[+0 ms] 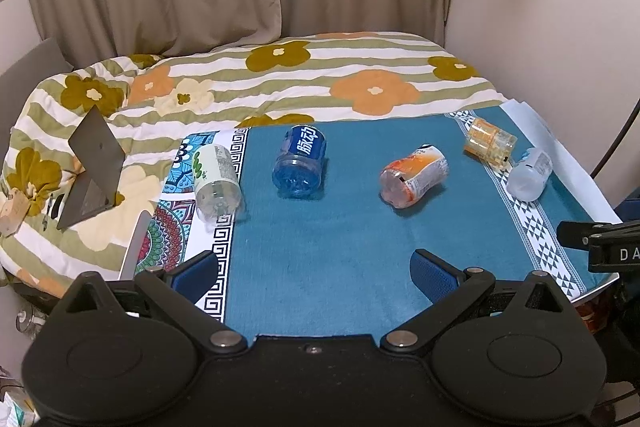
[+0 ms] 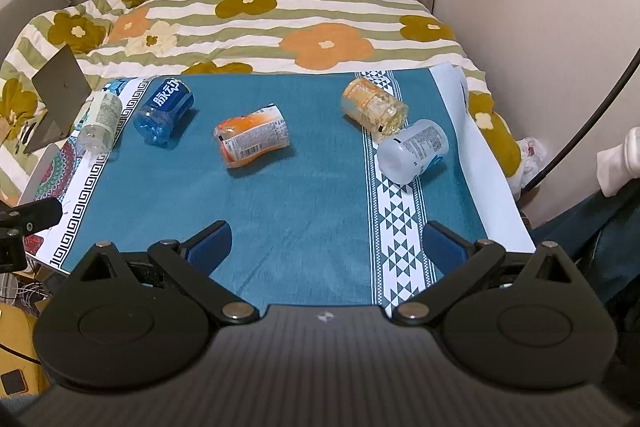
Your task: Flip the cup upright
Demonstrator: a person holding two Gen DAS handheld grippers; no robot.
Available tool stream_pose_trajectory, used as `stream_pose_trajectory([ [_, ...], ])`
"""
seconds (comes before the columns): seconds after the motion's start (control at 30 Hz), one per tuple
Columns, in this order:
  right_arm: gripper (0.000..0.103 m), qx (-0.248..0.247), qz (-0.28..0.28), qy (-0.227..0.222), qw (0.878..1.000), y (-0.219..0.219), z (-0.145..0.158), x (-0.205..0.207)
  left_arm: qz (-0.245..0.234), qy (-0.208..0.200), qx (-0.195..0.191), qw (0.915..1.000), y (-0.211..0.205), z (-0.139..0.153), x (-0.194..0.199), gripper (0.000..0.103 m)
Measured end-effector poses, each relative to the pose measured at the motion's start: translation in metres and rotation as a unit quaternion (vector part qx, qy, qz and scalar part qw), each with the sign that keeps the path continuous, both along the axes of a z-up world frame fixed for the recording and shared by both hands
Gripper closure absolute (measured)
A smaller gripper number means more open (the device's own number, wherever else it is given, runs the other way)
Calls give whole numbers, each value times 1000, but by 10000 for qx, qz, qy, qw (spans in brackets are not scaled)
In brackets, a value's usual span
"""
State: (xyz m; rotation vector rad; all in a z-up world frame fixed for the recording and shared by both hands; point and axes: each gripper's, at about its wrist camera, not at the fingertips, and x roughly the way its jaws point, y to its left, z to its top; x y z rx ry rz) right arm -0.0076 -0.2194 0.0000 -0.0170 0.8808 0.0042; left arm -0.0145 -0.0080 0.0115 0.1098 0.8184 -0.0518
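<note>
Several plastic cups lie on their sides on a teal cloth (image 1: pixel 328 247). From the left: a clear cup with a green label (image 1: pixel 216 175), a blue cup (image 1: pixel 300 161), an orange cup (image 1: pixel 414 175), a yellow-orange clear cup (image 1: pixel 490 143) and a frosted white cup (image 1: pixel 530 175). They also show in the right wrist view: green-label cup (image 2: pixel 98 125), blue cup (image 2: pixel 164 111), orange cup (image 2: pixel 252 137), yellow cup (image 2: pixel 374 109), white cup (image 2: pixel 414 151). My left gripper (image 1: pixel 314 273) is open and empty near the cloth's front edge. My right gripper (image 2: pixel 326 247) is open and empty, also near the front.
A flowered quilt (image 1: pixel 280 75) covers the bed behind the cloth. A grey folded stand (image 1: pixel 94 167) sits on the quilt at the left. A patterned mat (image 1: pixel 176 223) borders the cloth's left side. Curtains and a wall stand behind. A black cable (image 2: pixel 592 115) hangs at the right.
</note>
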Motion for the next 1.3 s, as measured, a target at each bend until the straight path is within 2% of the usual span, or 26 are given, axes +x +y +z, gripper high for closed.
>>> stream_pose_trajectory([
  [0.8,0,7,-33,-34,10000,-1,12,-1,-31,-96,13,9999,2,5,4,0],
  [1.3,0,-24,-31,-51,10000,7,15,12,-110,-62,0,9999,1,6,11,0],
])
